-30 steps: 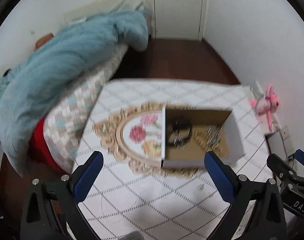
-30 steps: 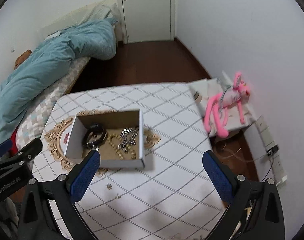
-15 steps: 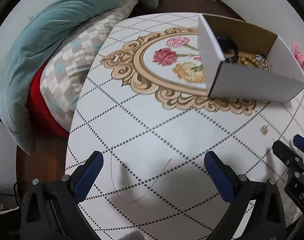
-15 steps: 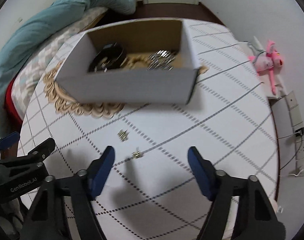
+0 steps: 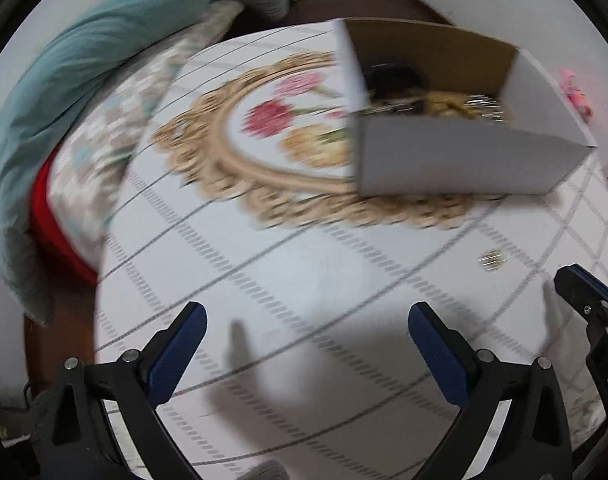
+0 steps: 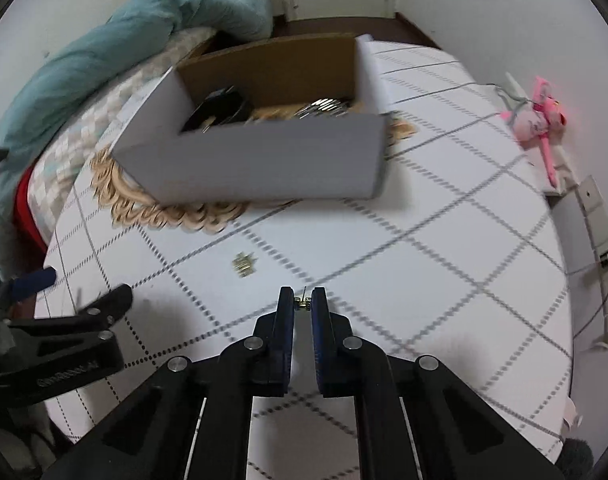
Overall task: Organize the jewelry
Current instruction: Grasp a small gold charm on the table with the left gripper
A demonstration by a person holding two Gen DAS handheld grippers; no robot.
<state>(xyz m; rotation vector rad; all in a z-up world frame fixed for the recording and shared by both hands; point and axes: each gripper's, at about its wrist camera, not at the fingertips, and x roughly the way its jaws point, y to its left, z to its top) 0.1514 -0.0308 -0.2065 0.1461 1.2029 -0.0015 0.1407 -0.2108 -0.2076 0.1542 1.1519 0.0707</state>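
Earring (image 6: 302, 301), small and gold, sits pinched between the tips of the right gripper (image 6: 302, 302), low over the table (image 6: 444, 264). Just left and farther off, a second earring (image 6: 244, 265) lies on the cloth. The left gripper (image 5: 306, 322) hangs spread wide, holding nothing. Beyond stands an open box (image 6: 263, 160) of jewelry. Far right, a pink toy (image 6: 538, 120).

The tabletop (image 6: 444, 240), white with a dotted grey diamond grid and a gold-framed flower medallion (image 5: 263, 148), carries an open box (image 6: 263, 160) partly over the medallion and a small gold piece (image 6: 244, 265) nearer the front.
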